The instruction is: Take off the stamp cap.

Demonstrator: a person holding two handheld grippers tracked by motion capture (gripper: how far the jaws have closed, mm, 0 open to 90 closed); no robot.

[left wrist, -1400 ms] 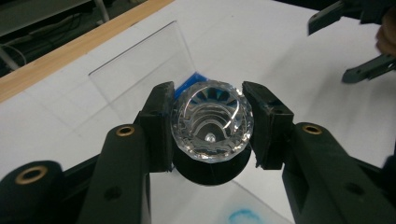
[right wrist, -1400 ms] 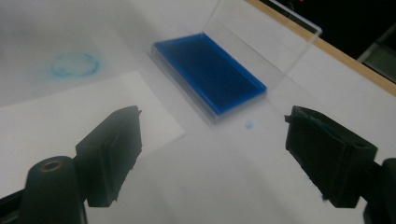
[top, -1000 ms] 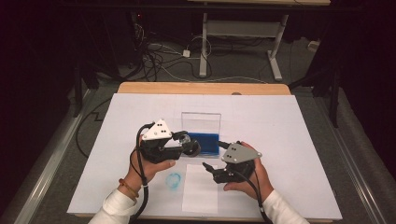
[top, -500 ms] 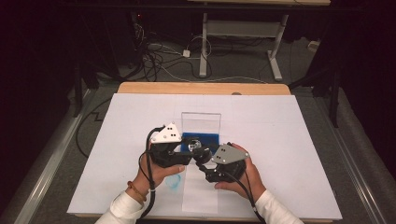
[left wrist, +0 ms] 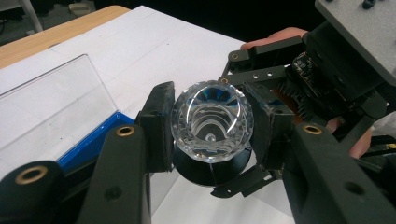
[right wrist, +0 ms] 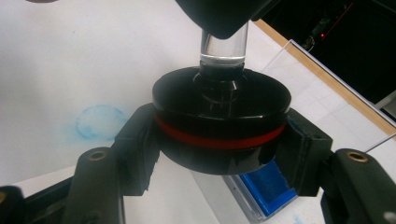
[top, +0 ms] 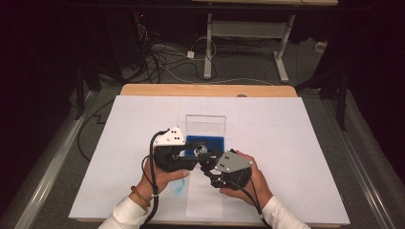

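From the high view I have both tools meeting just in front of the open blue case (top: 205, 141) on the white table (top: 296, 143), my left gripper (top: 195, 153) and right gripper (top: 206, 164) almost touching, though what sits between them is too small to tell there. Along my left gripper's jaws, I'm clamped on a faceted clear crystal piece (left wrist: 212, 122), its lower end hidden. Along my right gripper's jaws, which have just been closing, I now grasp the black disc with a red ring (right wrist: 220, 122) under the clear stem (right wrist: 223, 46), so I judge the two parts are being joined or parted; next needs a straight, steady pull or twist.
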